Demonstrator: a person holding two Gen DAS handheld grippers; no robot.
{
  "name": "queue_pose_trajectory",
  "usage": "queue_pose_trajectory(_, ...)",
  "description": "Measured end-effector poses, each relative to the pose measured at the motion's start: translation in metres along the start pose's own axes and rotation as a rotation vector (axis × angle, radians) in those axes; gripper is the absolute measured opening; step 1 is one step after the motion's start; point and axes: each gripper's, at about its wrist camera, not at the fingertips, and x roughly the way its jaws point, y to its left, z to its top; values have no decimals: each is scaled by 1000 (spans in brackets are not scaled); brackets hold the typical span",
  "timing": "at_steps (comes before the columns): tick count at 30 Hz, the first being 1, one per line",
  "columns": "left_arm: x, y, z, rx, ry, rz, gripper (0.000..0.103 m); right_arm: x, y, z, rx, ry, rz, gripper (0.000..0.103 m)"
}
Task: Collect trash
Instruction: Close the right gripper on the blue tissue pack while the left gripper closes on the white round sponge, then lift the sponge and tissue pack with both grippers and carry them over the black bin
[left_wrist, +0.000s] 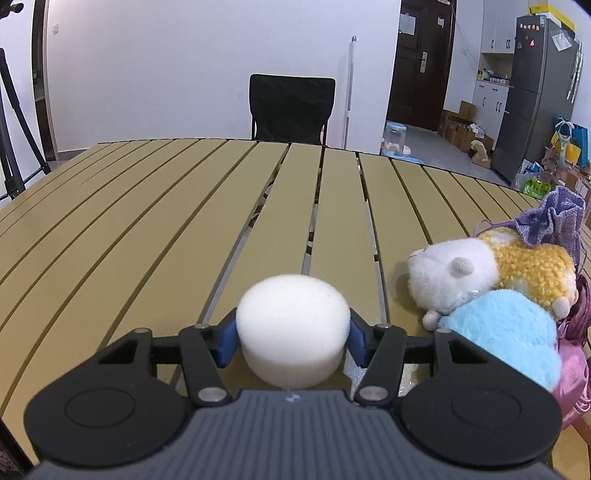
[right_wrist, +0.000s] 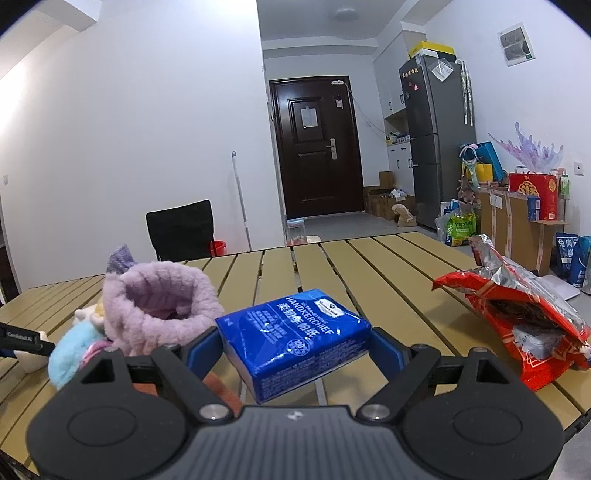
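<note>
left claw (left_wrist: 293, 341) pitched down toward the bench (left_wrist: 155, 221), blue pads (left_wrist: 226, 341) pressed against the flanks of a white foam puck (left_wrist: 293, 326). round, squat, fine-pored and soft-edged, caught between the two pads with its lower face close over the slats; contact with the bench not clear. black linkage arms angled inward, dark ribbed housing filling the lower edge of the left wrist view.

right claw (right_wrist: 295, 345) tilted only slightly downward, spread wide around a blue tissue pack (right_wrist: 295, 334). glossy crinkled plastic wrap, blocky and rectangular, white lettering on top, sitting skewed between the blue pads; left pad against its corner, right pad at its far edge. held clear of the slats or resting on them, cannot tell.

bench of long tan slats, smooth and matte, with dark gaps between them, fanning out under the fisheye.

just right of the left claw, a heap of plush toys (left_wrist: 491, 280): white fuzzy head, yellow looped-wool body, pale blue fleecy lump in front, a purple knitted pouch (left_wrist: 554, 218) behind, shiny pink satin at the edge. same heap on the left in the right wrist view, beside a lilac fluffy pouch (right_wrist: 159, 306) standing open-mouthed.

to the right of the right claw, a torn red snack bag (right_wrist: 517, 317), crumpled foil lining showing silver, lying open on the slats, apart from the tissue pack.

black fabric chair (left_wrist: 291, 107) beyond the far edge of the bench.
</note>
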Motion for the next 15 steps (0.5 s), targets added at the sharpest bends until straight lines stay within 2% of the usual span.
queue_pose_trajectory(8, -24, -3, -4, 15, -51, 16, 58, -8, 5, 0, -8, -9, 20, 85)
queue_pose_trajectory(15, -64, -10, -9, 35, -105, -11, 58, -28, 12, 1, -12, -31, 40, 85)
